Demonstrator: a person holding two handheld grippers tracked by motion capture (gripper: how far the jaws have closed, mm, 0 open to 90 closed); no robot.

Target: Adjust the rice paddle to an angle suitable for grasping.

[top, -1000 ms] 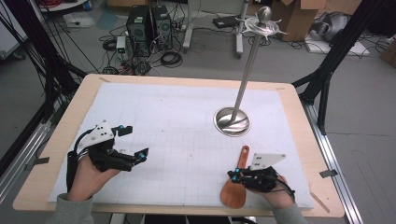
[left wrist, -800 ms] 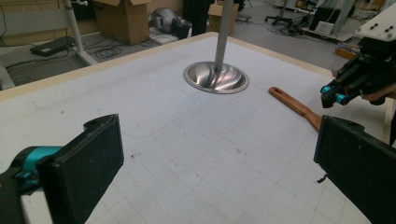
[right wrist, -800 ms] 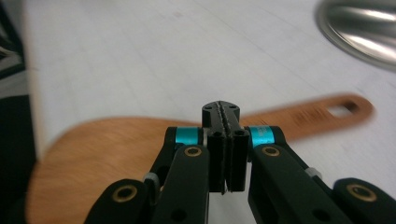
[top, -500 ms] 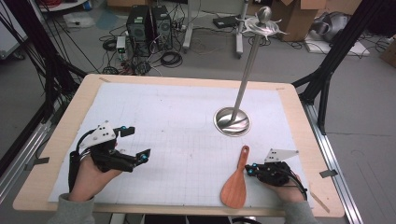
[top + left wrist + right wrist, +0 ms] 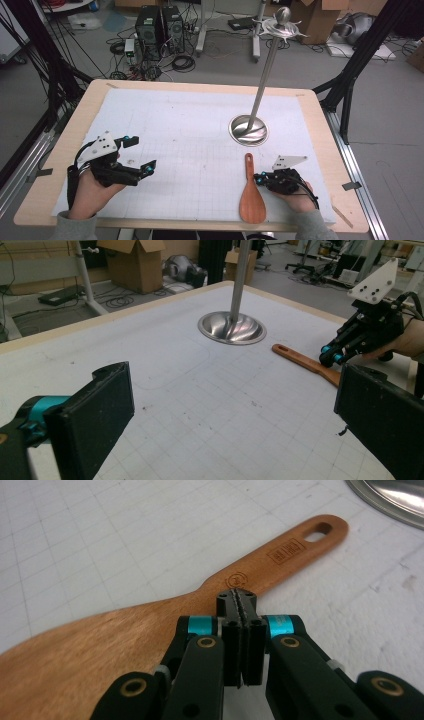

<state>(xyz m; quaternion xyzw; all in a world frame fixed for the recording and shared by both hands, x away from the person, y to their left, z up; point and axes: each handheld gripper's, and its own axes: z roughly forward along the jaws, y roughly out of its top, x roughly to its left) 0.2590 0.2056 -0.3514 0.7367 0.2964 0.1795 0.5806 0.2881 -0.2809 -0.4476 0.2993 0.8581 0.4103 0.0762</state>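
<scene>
The wooden rice paddle (image 5: 251,192) is lying flat on the counter (image 5: 190,135), near the stand's steel base (image 5: 248,130). The right gripper (image 5: 241,605), jaws fully closed on nothing, is resting beside its neck; the left gripper (image 5: 137,155) is waiting wide open, empty. A closed gripper nudging the handle could be skidding the paddle away.

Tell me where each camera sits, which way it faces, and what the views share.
High view: above the person's table edge, looking forward and down; both forearms, left claw and right claw show.
Left gripper view: rides the open left claw, facing the stand base and the other hand.
Right gripper view: rides the shut right claw, looking down at the spatula.
Shared: spatula, stand base.
</scene>
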